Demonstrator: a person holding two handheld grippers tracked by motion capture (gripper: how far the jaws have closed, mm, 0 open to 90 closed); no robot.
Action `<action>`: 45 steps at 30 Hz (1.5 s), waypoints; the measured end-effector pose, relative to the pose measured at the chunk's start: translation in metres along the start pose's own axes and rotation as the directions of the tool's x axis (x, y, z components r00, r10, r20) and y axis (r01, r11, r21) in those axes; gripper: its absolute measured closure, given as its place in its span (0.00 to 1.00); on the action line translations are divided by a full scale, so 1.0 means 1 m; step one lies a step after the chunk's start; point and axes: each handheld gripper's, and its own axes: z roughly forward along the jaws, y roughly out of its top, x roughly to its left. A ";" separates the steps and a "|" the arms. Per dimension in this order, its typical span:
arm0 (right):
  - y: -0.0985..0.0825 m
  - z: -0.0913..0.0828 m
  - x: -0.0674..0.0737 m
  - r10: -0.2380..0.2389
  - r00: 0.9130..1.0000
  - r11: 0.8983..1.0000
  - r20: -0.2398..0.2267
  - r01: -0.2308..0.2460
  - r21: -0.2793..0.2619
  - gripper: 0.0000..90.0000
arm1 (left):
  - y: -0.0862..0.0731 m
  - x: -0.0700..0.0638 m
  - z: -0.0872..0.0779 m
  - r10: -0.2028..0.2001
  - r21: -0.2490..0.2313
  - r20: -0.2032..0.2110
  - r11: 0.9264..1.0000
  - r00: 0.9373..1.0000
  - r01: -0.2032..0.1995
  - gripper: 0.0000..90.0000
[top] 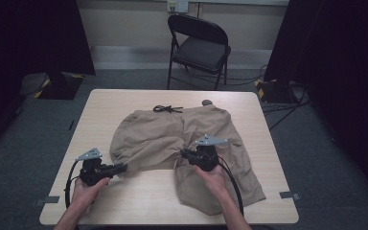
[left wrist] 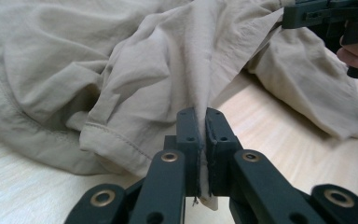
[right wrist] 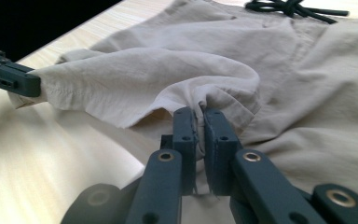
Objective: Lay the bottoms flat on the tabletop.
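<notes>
Where the pale wooden table [top: 139, 201] stands on grey carpet: one pair of khaki shorts [top: 158, 134], spread crumpled across the middle of the top, waistband toward the far edge. Black drawstring [top: 166, 109] knotted, lying at the waistband on the bare wood. Left gripper [top: 122, 167], held in the left hand [top: 88, 187] near the front left of the table, jaws pressed together on the hem of one leg, cloth [left wrist: 200, 74] rising taut from between them in the left gripper view. Right gripper [top: 183, 153], held in the right hand [top: 213, 175] over the middle of the garment, jaws pinching a fold [right wrist: 200, 100] near the crotch seam. Other leg draped toward the front right corner, lying flat. Small dark round object [top: 206, 102] just beyond the waistband, kind not discernible. Black folding chair [top: 199, 45] behind the table, well apart from it. Black curtains [top: 335, 57] at both sides; cables [top: 278, 108] on the floor at right.
</notes>
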 end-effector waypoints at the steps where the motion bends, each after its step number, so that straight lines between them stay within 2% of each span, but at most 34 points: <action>1: 0.000 0.000 0.000 0.000 1.000 1.000 0.000 0.000 0.000 0.94 | 0.000 0.000 0.000 0.000 0.000 0.000 1.000 1.000 0.000 0.96; 5: 0.001 -0.008 0.015 -0.032 0.999 0.999 -0.026 0.032 -0.012 0.94 | -0.003 -0.002 -0.021 0.006 -0.034 -0.012 0.999 1.000 -0.007 0.96; 11: 0.000 -0.014 0.033 -0.065 0.996 0.998 -0.060 0.065 -0.010 0.95 | -0.008 -0.004 -0.036 -0.004 -0.064 -0.014 0.998 1.000 0.004 0.96; 15: -0.003 -0.019 0.048 -0.088 0.992 0.996 -0.090 0.088 -0.006 0.94 | -0.008 -0.011 -0.045 0.020 -0.063 -0.009 0.998 1.000 -0.021 0.96; 19: -0.005 -0.028 0.061 -0.103 0.988 0.995 -0.117 0.100 -0.026 0.94 | -0.009 -0.020 -0.055 0.036 -0.071 -0.006 0.997 0.999 -0.036 0.96; 23: -0.010 -0.040 0.075 -0.114 0.983 0.993 -0.147 0.110 -0.037 0.94 | -0.010 -0.029 -0.064 0.056 -0.076 0.001 0.996 0.998 -0.056 0.95; 26: -0.018 -0.048 0.087 -0.134 0.975 0.991 -0.175 0.131 -0.029 0.94 | -0.014 -0.038 -0.075 0.072 -0.077 0.012 0.994 0.997 -0.071 0.94; 29: -0.028 -0.054 0.095 -0.155 0.968 0.988 -0.199 0.156 -0.011 0.86 | -0.016 -0.039 -0.078 0.078 -0.078 0.016 0.994 0.997 -0.076 0.85; 30: -0.030 -0.056 0.096 -0.169 0.964 0.985 -0.206 0.170 -0.012 0.81 | -0.015 -0.039 -0.077 0.085 -0.077 0.018 0.994 0.996 -0.084 0.83; 31: -0.030 -0.056 0.096 -0.169 0.964 0.985 -0.206 0.170 -0.012 0.81 | -0.015 -0.039 -0.077 0.085 -0.077 0.018 0.994 0.996 -0.084 0.82; 32: -0.030 -0.057 0.096 -0.170 0.963 0.985 -0.208 0.170 -0.020 0.70 | -0.013 -0.035 -0.073 0.087 -0.075 0.015 0.994 0.996 -0.086 0.82; 35: -0.025 -0.056 0.091 -0.173 0.965 0.985 -0.198 0.168 -0.040 0.65 | -0.009 -0.027 -0.062 0.050 -0.076 0.016 0.996 0.999 -0.049 0.80; 36: -0.023 -0.053 0.088 -0.172 0.966 0.985 -0.193 0.168 -0.040 0.64 | -0.007 -0.022 -0.057 0.047 -0.062 0.006 0.997 0.999 -0.047 0.80; 37: -0.022 -0.049 0.085 -0.176 0.967 0.984 -0.183 0.172 -0.034 0.65 | -0.006 -0.018 -0.050 0.025 -0.052 0.007 0.998 1.000 -0.025 0.80; 38: -0.021 -0.044 0.081 -0.175 0.969 0.985 -0.176 0.174 -0.022 0.65 | -0.005 -0.013 -0.045 0.026 -0.037 -0.003 0.999 1.000 -0.026 0.80; 40: -0.021 -0.032 0.074 -0.182 0.971 0.983 -0.155 0.186 0.008 0.68 | -0.005 -0.004 -0.033 -0.001 -0.016 -0.014 1.000 1.000 0.001 0.79; 43: -0.024 -0.012 0.065 -0.172 0.972 0.982 -0.158 0.183 0.054 0.74 | -0.006 0.005 -0.016 -0.013 0.035 -0.025 0.999 1.000 0.014 0.79; 45: -0.028 0.002 0.060 -0.162 0.976 0.980 -0.145 0.176 0.090 0.76 | -0.010 0.009 -0.007 -0.016 0.068 -0.034 0.998 0.999 0.018 0.78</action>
